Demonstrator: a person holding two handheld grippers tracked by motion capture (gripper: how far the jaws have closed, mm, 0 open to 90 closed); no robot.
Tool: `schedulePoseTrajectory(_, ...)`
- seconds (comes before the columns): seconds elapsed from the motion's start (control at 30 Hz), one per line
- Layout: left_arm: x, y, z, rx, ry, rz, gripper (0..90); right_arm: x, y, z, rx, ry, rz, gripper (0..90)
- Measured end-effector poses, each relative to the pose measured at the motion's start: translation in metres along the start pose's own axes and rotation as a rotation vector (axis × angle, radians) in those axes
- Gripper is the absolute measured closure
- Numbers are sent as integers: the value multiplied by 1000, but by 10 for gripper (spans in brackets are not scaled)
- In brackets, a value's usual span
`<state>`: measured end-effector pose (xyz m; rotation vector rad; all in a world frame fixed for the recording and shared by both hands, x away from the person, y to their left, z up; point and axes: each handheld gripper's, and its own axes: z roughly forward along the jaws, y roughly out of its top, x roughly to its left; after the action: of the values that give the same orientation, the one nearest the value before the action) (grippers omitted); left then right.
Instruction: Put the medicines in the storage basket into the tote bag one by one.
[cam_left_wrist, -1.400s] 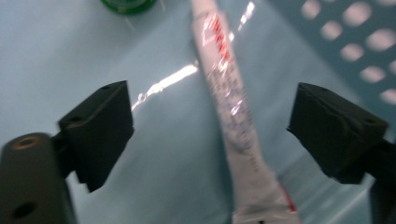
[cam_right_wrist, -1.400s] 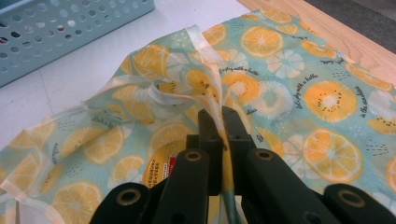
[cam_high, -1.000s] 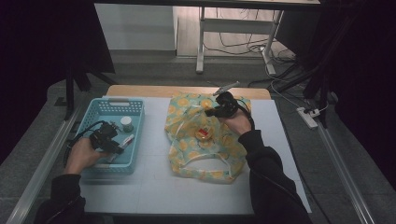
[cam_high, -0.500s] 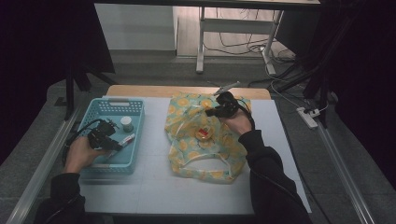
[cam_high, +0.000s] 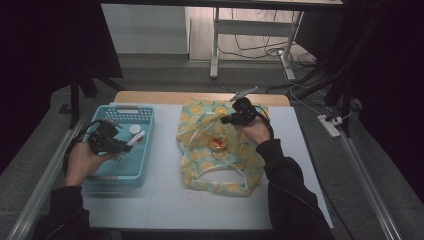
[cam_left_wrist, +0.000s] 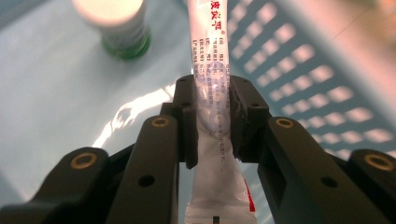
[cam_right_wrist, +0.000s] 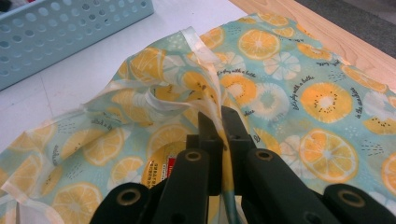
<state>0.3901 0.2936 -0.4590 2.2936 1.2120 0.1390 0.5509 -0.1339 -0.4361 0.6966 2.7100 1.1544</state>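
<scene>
Over basket (cam_high: 142, 112): L tongs (cam_left_wrist: 212, 116) clamping red-lettered sachet (cam_left_wrist: 210, 56); R tongs (cam_right_wrist: 219, 128) pinching citrus-print bag (cam_right_wrist: 289, 88).

- Bag (cam_right_wrist: 280, 84): pale teal cloth printed with orange and yellow citrus slices, cream edging.
- Basket (cam_high: 122, 112): light blue, perforated walls.
- Sachet (cam_left_wrist: 212, 84): white and clear, with red and blue print.
- Bottle (cam_left_wrist: 116, 23): white cap, green label.
- Grippers' jaws: black.
- Table (cam_high: 165, 200): white top, wooden far edge.
</scene>
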Motion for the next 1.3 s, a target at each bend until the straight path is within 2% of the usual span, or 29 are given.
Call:
schedulePoseTrajectory(0.37, -33, 30, -2, -61, -55, 60, 748, 0, 0, -1, -6, 0, 2, 893)
schedulePoseTrajectory(0.47, -44, 39, -1, -74, -83, 70, 749, -1, 0, -2, -9, 0, 2, 892)
schedulePoseTrajectory(0.7, -67, 61, 9, -80, -112, 109, 749, 0, 1, -3, -15, -1, 4, 893)
schedulePoseTrajectory(1.0, -96, 92, 35, -78, -155, 150, 748, -1, 1, -5, -22, -3, 6, 893)
schedulePoseTrajectory(1.3, -123, 122, 69, -53, -160, 198, 748, -1, 1, -6, -29, -6, 9, 893)
